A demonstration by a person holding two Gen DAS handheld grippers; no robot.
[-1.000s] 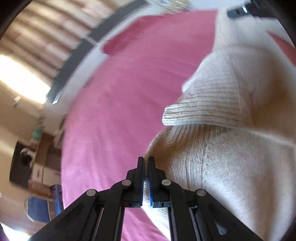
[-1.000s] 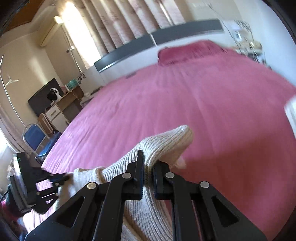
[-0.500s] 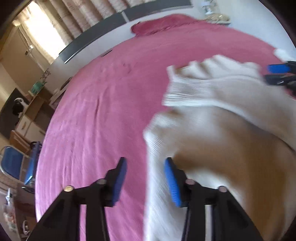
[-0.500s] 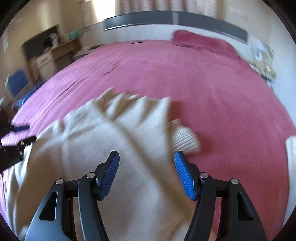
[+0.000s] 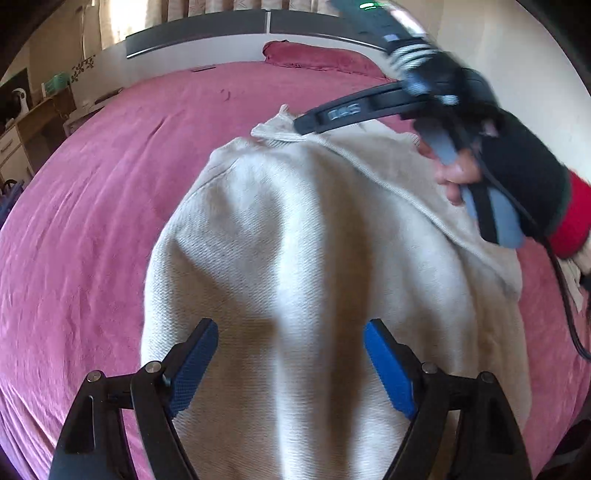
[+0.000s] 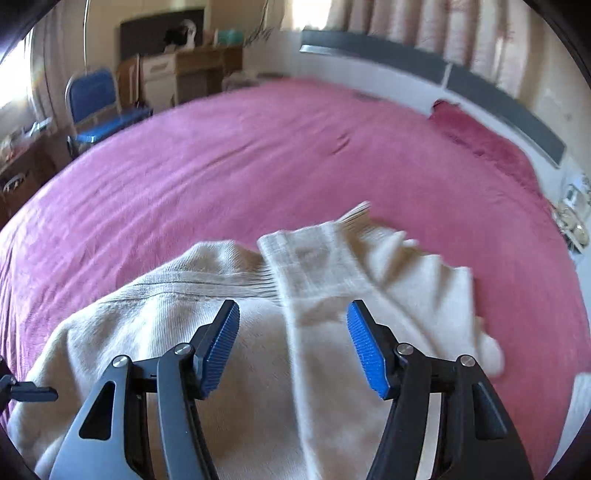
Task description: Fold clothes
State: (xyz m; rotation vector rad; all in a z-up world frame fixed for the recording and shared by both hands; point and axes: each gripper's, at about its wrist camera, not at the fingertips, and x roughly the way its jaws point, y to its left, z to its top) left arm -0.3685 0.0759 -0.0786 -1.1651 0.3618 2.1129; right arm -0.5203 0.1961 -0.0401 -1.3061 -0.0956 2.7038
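Sweater: we see a cream knit sweater (image 5: 314, 236) lying on the pink bedspread (image 5: 92, 221), filling the centre and lower half of the left wrist view; in the right wrist view it takes up the lower half of the frame.
Sleeve: in the right wrist view a sleeve (image 6: 321, 280) is folded across the body of the sweater, running from lower centre up toward the ribbed cuff (image 6: 356, 214) just right of centre; this part is blurred.
Left gripper: our left gripper (image 5: 291, 362) sits at the bottom of its view over the sweater, jaws spread wide, blue pads (image 5: 192, 365) apart and holding nothing.
Right gripper: our right gripper (image 6: 293, 343) sits at the bottom of its view, jaws likewise spread wide, with the folded sleeve lying between and beyond the pads; we cannot tell whether the pads touch the knit.
Right hand: in the upper right of the left wrist view we see the right hand (image 5: 458, 170) around the grey handle of the other gripper, whose black finger reaches over the far edge of the sweater.
Pillow: a pink pillow (image 5: 317, 59) lies at the top centre of the left wrist view, against the headboard (image 5: 207, 33).
Room: a blue chair (image 6: 99, 107) and a wooden desk (image 6: 192, 70) stand in the upper left of the right wrist view.
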